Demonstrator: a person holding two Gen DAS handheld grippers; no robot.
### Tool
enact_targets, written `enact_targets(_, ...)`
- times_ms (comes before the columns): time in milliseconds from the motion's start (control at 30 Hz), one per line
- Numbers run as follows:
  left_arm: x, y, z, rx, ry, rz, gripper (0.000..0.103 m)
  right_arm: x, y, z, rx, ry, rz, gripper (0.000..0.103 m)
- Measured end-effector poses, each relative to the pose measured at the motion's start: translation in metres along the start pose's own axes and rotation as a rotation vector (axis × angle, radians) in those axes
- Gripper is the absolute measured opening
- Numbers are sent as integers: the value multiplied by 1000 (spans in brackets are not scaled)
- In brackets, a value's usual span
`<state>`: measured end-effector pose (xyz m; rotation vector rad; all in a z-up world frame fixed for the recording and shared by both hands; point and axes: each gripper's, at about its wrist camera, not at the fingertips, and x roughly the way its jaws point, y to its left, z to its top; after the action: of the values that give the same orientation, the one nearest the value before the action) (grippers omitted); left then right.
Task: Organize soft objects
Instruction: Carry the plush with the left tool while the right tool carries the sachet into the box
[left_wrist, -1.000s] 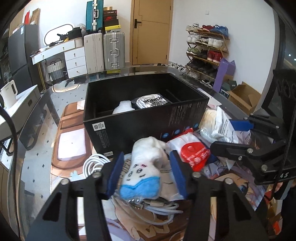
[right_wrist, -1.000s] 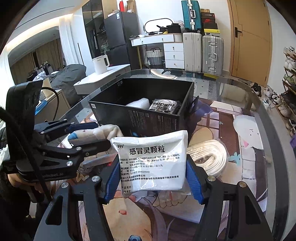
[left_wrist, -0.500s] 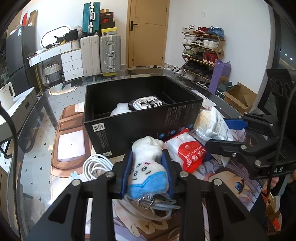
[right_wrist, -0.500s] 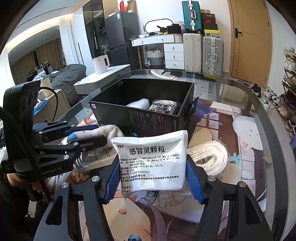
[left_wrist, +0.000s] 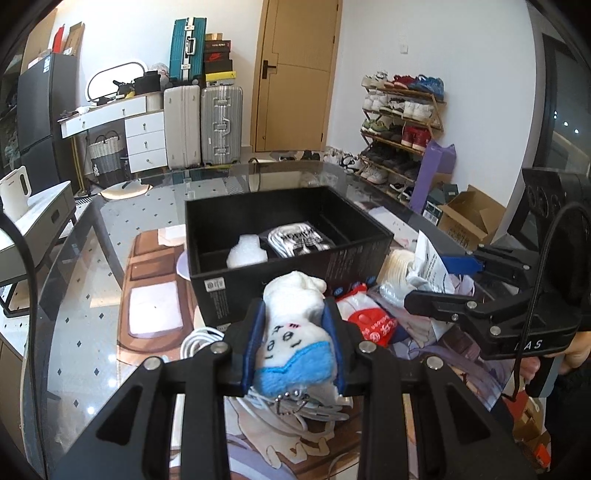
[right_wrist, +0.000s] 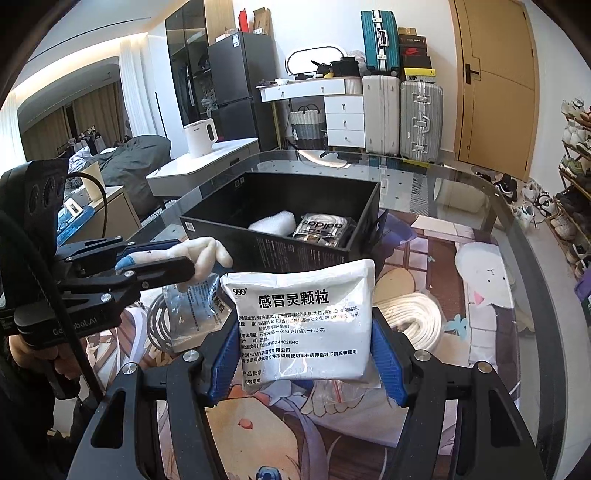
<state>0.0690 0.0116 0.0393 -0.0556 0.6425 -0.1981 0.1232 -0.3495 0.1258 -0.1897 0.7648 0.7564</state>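
The glass tabletop (right_wrist: 480, 192) is wide and round, and its far curved edge stays bare behind the black box (left_wrist: 288, 273). Near me the tabletop is crowded, so there is little free room at the front.

The black box stands open at the top. Its near wall faces me, and inside it a white foam piece (left_wrist: 245, 253) and a silver packet (left_wrist: 299, 238) lie side by side. The space above the box is free.

To the right of the box lies a coil of white rope (right_wrist: 410, 317), just beside the box corner.

My right gripper (right_wrist: 303, 354) holds a white medicine pouch (right_wrist: 303, 321) upright between its blue pads, in front of the near wall of the box.

My left gripper (left_wrist: 295, 343) is narrow and pressed on a small white plush toy (left_wrist: 295, 325) with a blue part, above a white cable (left_wrist: 199, 339). A red and white packet (left_wrist: 369, 321) lies just right of it.
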Motion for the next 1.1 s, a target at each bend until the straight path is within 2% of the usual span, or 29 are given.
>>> enact_targets(600, -23, 11, 30, -15, -96, 6, 30, -10, 10, 24, -40, -23, -25, 65)
enact_targets(1100, -8, 26, 53, -23, -113, 9, 30, 7, 13, 64, -64, -17, -18, 65)
